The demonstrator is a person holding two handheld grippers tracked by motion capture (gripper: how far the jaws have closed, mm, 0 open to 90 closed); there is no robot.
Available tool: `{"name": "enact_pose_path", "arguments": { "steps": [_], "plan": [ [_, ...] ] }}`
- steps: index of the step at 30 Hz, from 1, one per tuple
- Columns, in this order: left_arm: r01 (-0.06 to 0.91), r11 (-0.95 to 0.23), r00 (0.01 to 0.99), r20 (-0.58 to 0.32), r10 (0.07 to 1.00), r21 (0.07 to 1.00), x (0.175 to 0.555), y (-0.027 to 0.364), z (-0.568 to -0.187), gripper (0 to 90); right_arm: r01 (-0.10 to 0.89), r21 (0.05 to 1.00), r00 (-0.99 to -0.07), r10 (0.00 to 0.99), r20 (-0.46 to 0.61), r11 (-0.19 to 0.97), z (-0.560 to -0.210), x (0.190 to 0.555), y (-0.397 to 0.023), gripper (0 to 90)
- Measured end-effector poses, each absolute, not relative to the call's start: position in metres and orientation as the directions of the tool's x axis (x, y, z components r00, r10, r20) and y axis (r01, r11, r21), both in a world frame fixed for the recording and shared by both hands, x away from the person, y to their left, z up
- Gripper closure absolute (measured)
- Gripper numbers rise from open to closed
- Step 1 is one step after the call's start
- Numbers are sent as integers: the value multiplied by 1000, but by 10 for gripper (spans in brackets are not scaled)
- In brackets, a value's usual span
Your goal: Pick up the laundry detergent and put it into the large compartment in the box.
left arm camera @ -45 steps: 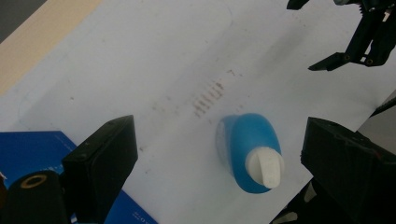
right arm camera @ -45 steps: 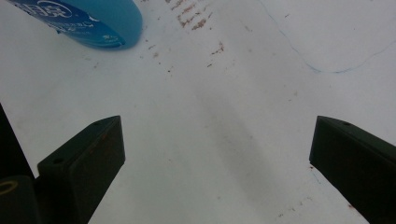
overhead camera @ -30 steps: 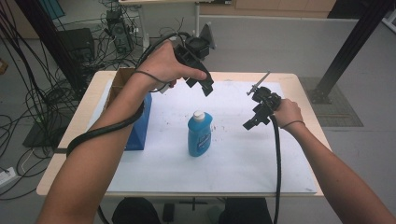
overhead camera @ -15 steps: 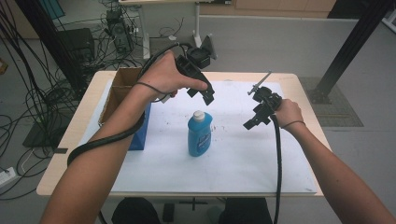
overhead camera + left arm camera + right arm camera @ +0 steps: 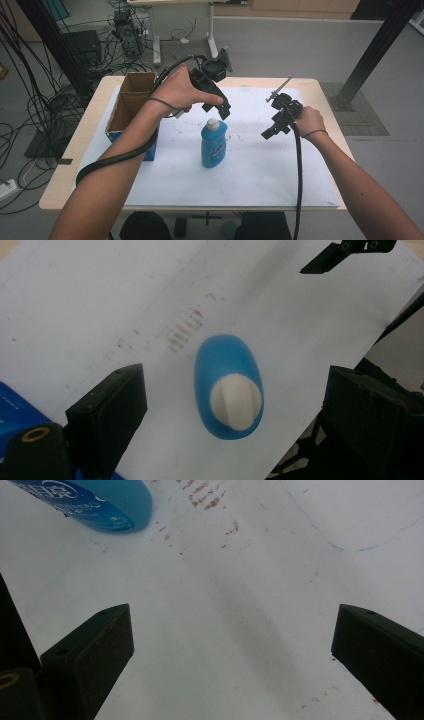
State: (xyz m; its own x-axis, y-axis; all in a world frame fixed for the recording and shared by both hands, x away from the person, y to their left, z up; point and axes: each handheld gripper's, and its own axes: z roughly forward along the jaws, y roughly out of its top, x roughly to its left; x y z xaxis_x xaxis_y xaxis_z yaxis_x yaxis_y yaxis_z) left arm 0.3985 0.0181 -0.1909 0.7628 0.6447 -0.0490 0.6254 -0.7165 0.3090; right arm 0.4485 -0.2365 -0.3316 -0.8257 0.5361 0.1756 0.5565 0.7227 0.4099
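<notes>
A blue plastic bottle with a white screw cap point(image 5: 214, 142) stands upright near the middle of the white sheet point(image 5: 250, 170) that covers the wooden table point(image 5: 65, 190). The left gripper point(image 5: 223, 111) hangs just above the cap, pointing down at it — in the left gripper view the bottle point(image 5: 228, 388) sits between the two black jaws, which are spread wide and touch nothing. The right gripper point(image 5: 267, 134) is held over the sheet to the bottle's right, well apart from it, gripped by the right hand point(image 5: 310, 121). Its jaws are also wide apart and empty; in the right gripper view they frame bare, faintly stained paper (the bottle's lower body point(image 5: 95, 502) shows at the top left corner). An open cardboard box with blue sides point(image 5: 131, 107) stands at the table's left — the left forearm crosses over it.
</notes>
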Motion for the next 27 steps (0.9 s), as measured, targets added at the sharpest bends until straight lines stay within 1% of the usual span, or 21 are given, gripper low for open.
{"name": "enact_pose_path", "arguments": {
  "steps": [14, 27],
  "plan": [
    [648, -691, 742, -61, 668, 322, 389, 24, -216, 110, 568, 406, -818, 546, 182, 716, -331, 447, -236, 31],
    [657, -675, 733, -74, 676, 335, 383, 23, -231, 110, 569, 406, -818, 543, 188, 716, -333, 447, -235, 31]
  ]
}}
